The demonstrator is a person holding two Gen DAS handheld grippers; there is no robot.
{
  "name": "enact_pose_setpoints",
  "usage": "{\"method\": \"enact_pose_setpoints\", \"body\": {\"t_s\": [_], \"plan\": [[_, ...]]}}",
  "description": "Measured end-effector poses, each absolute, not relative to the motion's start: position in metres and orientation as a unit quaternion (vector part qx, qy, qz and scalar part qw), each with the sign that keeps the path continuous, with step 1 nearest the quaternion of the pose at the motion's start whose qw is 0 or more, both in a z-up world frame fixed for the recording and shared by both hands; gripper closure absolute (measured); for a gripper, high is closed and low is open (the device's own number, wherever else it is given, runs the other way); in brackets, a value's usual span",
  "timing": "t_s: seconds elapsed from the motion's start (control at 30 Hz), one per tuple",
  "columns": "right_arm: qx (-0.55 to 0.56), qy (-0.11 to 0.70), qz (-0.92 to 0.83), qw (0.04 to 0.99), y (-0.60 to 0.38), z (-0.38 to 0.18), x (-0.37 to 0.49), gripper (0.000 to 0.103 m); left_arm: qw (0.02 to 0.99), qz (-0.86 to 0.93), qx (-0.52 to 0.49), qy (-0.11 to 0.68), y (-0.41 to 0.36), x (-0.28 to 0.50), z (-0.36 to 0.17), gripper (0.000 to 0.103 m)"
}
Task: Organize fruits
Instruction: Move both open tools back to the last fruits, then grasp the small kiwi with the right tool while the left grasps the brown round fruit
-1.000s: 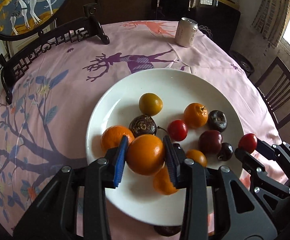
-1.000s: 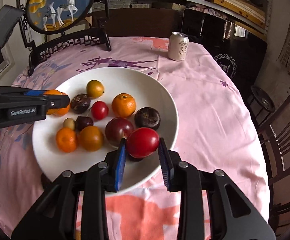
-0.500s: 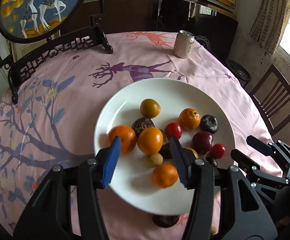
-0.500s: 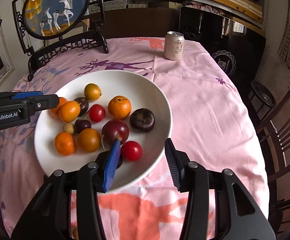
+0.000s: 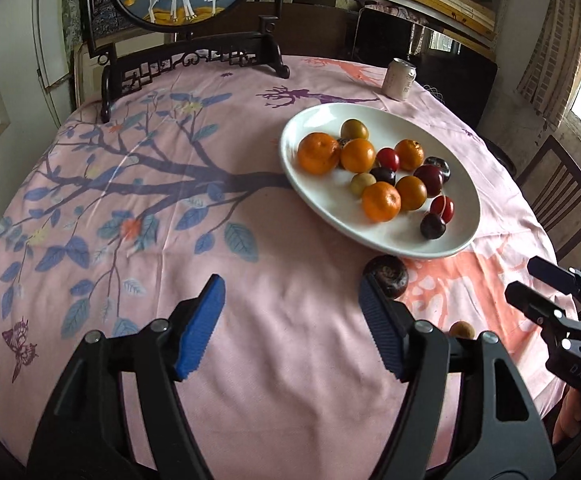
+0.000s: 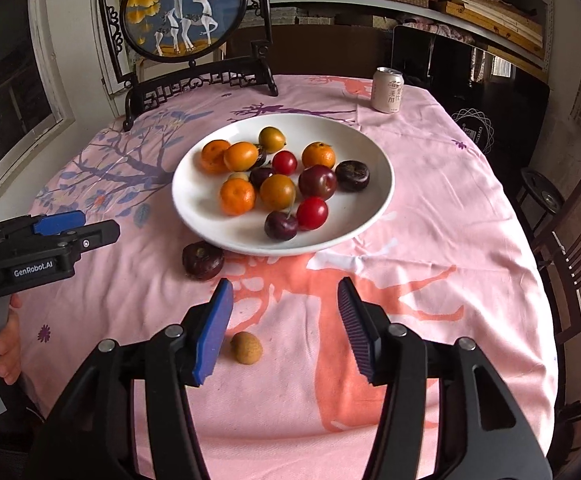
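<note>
A white plate (image 6: 374,196) (image 5: 298,178) holds several fruits: oranges, red and dark plums and a cherry (image 6: 280,225). A dark round fruit (image 6: 202,260) (image 5: 386,276) lies on the cloth just in front of the plate. A small tan longan (image 6: 246,347) (image 5: 461,329) lies nearer me. My right gripper (image 6: 284,320) is open and empty above the cloth, the longan near its left finger. My left gripper (image 5: 290,320) is open and empty, well back from the plate; it also shows in the right wrist view (image 6: 70,228).
A drink can (image 6: 387,90) stands at the far right of the round pink-clothed table (image 6: 450,240). A framed deer screen on a dark stand (image 6: 186,32) stands at the back. Wooden chairs (image 6: 570,240) stand at the right edge.
Both grippers let go of their fruits, an orange and a red plum, onto the plate, opened wide and pulled back toward me; the left also swung left.
</note>
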State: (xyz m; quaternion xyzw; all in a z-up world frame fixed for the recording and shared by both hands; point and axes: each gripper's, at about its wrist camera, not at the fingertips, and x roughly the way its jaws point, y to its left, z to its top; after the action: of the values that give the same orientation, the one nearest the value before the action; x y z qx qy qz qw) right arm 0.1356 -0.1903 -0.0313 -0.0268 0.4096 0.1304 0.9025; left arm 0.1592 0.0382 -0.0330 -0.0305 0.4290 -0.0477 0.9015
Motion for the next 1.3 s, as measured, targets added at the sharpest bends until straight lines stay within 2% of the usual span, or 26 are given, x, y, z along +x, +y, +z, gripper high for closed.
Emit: {"method": "enact_pose_setpoints", "body": {"t_s": [0.4,0.47,0.5,0.53,0.57,0.97,1.3], "plan": [[-0.039,0.471,0.138,0.87,-0.169,-0.085,0.137,0.048,0.898,-0.049,-0.043,0.435,0.05,0.146,-0.036,0.032],[-0.035,0.477,0.143,0.866,-0.169,-0.089,0.14,0.059,0.897,-0.051,-0.043,0.437,0.048,0.145,-0.036,0.032],[-0.032,0.479,0.145,0.865,-0.17,-0.091,0.141,0.061,0.897,-0.051,-0.042,0.438,0.047,0.145,-0.036,0.032],[-0.036,0.474,0.142,0.868,-0.17,-0.091,0.14,0.076,0.896,-0.052,-0.042,0.438,0.046,0.145,-0.036,0.032],[-0.044,0.473,0.143,0.868,-0.168,-0.091,0.14,0.08,0.896,-0.052,-0.041,0.438,0.045,0.145,-0.035,0.032],[0.013,0.442,0.119,0.889,-0.216,-0.064,0.126,0.08,0.888,-0.076,-0.013,0.452,0.011,0.153,-0.039,0.032],[0.051,0.448,0.121,0.884,-0.242,-0.068,0.116,0.08,0.862,-0.086,0.062,0.495,-0.048,0.207,-0.085,0.033]]}}
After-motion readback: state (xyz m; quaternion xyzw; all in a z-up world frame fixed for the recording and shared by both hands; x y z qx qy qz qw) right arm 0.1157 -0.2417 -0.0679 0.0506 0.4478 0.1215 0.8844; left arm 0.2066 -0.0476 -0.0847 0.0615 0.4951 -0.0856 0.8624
